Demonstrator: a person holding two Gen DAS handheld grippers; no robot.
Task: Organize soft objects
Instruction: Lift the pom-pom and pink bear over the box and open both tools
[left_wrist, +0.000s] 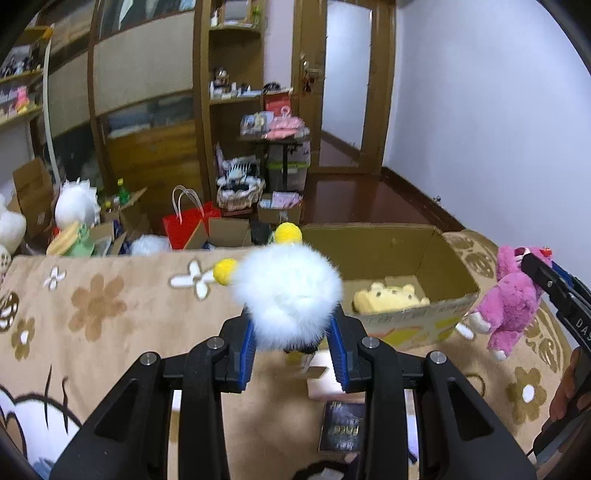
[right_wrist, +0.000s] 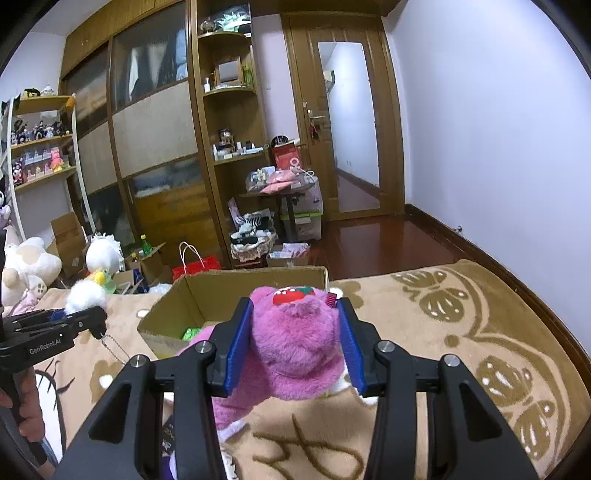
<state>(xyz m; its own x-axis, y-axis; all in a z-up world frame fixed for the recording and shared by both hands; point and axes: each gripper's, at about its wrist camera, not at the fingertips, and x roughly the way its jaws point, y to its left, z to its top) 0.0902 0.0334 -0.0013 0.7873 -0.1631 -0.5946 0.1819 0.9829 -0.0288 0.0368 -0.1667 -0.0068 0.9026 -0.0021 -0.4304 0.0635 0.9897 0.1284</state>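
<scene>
My left gripper (left_wrist: 293, 341) is shut on a fluffy white plush with yellow pompoms (left_wrist: 288, 291) and holds it above the bed, just left of an open cardboard box (left_wrist: 402, 240). A yellow plush (left_wrist: 388, 297) lies inside the box. My right gripper (right_wrist: 295, 341) is shut on a pink plush bear (right_wrist: 295, 343), held up at the box's right side; the bear also shows in the left wrist view (left_wrist: 509, 295). The box (right_wrist: 192, 295) and the white plush (right_wrist: 85, 295) show in the right wrist view.
The bed has a tan flowered blanket (left_wrist: 110, 306). A dark booklet (left_wrist: 341, 426) lies on it below my left gripper. Beyond the bed are boxes, a red bag (left_wrist: 188, 225), white plush toys (left_wrist: 77, 206) and wooden shelves.
</scene>
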